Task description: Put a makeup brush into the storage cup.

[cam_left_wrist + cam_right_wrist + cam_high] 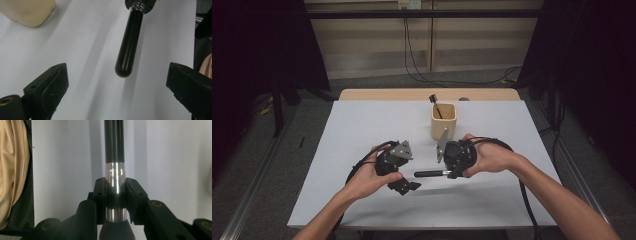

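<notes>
Clamping down on the silver metal collar of a black-handled makeup brush (114,180), the right gripper (115,192) has both jaws pressed snug against the shiny band, one on each side. In the right gripper view the glossy black handle runs straight up and away from the jaws, and dark bristles bulge out just below them. From the high view, that right gripper (451,172) holds the brush (431,173) roughly level just above the white table top (362,125), handle pointing toward the other hand. Over there the left gripper (404,186) sits just beside the handle's end, and its jaws are spread wide with nothing between them. The left gripper view confirms it: two black jaws far apart at the bottom corners, and the rounded tip of the handle (128,47) hanging in the gap ahead, touching neither. Behind the hands, near the table's far edge, stands a cream square holder cup (443,121) with another dark-handled brush (435,104) leaning inside it.
</notes>
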A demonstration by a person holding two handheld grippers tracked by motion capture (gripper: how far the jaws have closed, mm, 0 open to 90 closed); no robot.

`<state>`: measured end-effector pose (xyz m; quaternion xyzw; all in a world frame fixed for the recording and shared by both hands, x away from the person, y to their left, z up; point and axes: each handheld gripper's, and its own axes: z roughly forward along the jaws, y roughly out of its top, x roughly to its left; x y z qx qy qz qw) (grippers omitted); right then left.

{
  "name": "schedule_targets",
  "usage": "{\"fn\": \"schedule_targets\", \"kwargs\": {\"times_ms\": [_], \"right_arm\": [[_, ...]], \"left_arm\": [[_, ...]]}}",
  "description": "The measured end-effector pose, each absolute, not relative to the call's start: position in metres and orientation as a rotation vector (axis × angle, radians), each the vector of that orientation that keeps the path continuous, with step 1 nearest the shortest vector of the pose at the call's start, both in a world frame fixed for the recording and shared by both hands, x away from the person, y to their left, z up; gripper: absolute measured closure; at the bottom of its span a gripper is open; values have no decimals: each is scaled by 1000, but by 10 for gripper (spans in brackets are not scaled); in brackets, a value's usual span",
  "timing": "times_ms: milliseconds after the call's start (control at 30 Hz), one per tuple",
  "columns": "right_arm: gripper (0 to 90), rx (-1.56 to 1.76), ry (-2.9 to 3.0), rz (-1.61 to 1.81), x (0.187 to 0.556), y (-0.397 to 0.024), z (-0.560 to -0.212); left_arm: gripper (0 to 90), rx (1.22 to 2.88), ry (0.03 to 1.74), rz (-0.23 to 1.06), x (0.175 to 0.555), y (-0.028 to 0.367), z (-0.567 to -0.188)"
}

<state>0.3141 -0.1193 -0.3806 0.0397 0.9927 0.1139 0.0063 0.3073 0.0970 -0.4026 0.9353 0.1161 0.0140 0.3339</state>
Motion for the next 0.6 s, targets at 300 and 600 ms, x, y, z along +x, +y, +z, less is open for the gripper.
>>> {"fn": "schedule_targets", "kwargs": {"times_ms": [300, 600], "right_arm": [[716, 92, 3149, 324, 317, -112, -389], [715, 72, 3171, 329, 316, -110, -393]], "left_arm": [[61, 2525, 270, -49, 313, 92, -409], [160, 2540, 275, -99, 319, 88, -412]]}}
